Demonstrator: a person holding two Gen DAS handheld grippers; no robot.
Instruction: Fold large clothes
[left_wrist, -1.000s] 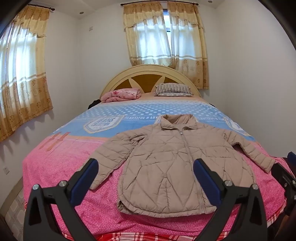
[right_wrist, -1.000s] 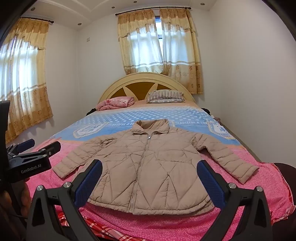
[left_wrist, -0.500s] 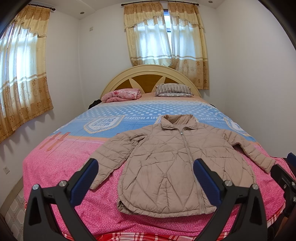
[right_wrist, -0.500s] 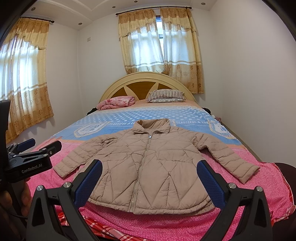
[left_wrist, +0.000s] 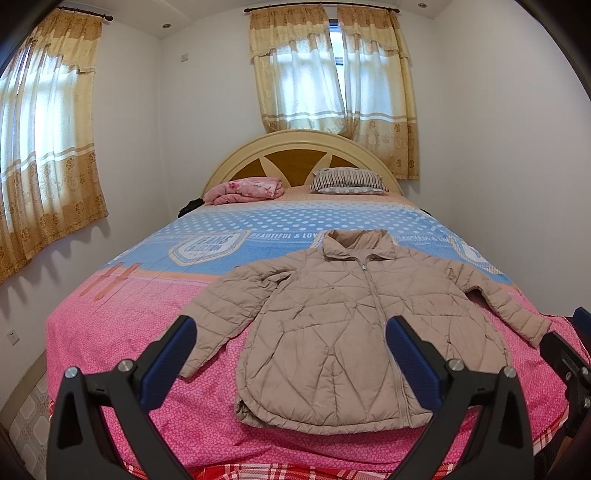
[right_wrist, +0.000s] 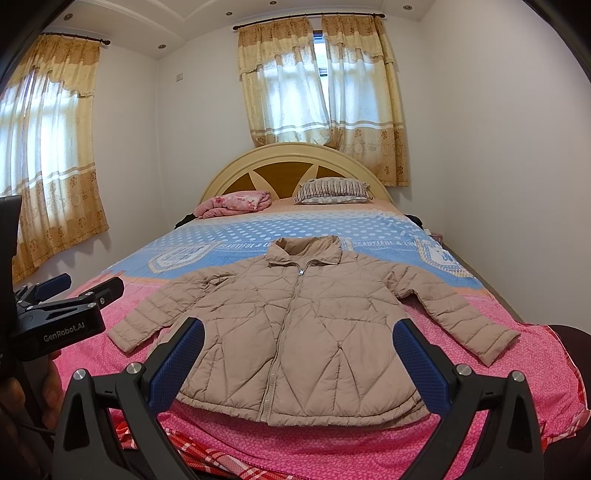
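A beige quilted puffer jacket (left_wrist: 343, 328) lies flat and zipped on the bed, collar toward the headboard, both sleeves spread out; it also shows in the right wrist view (right_wrist: 299, 332). My left gripper (left_wrist: 290, 332) is open and empty, held above the foot of the bed in front of the jacket's hem. My right gripper (right_wrist: 299, 336) is open and empty, also short of the hem. The left gripper's body (right_wrist: 62, 314) shows at the left of the right wrist view.
The bed (left_wrist: 129, 325) has a pink and blue cover. A folded pink blanket (left_wrist: 245, 189) and a striped pillow (left_wrist: 347, 181) lie by the headboard (left_wrist: 295, 155). White walls stand close on both sides, with curtained windows (left_wrist: 44, 140).
Both views have shifted very slightly; the jacket has not moved and both grippers stay open.
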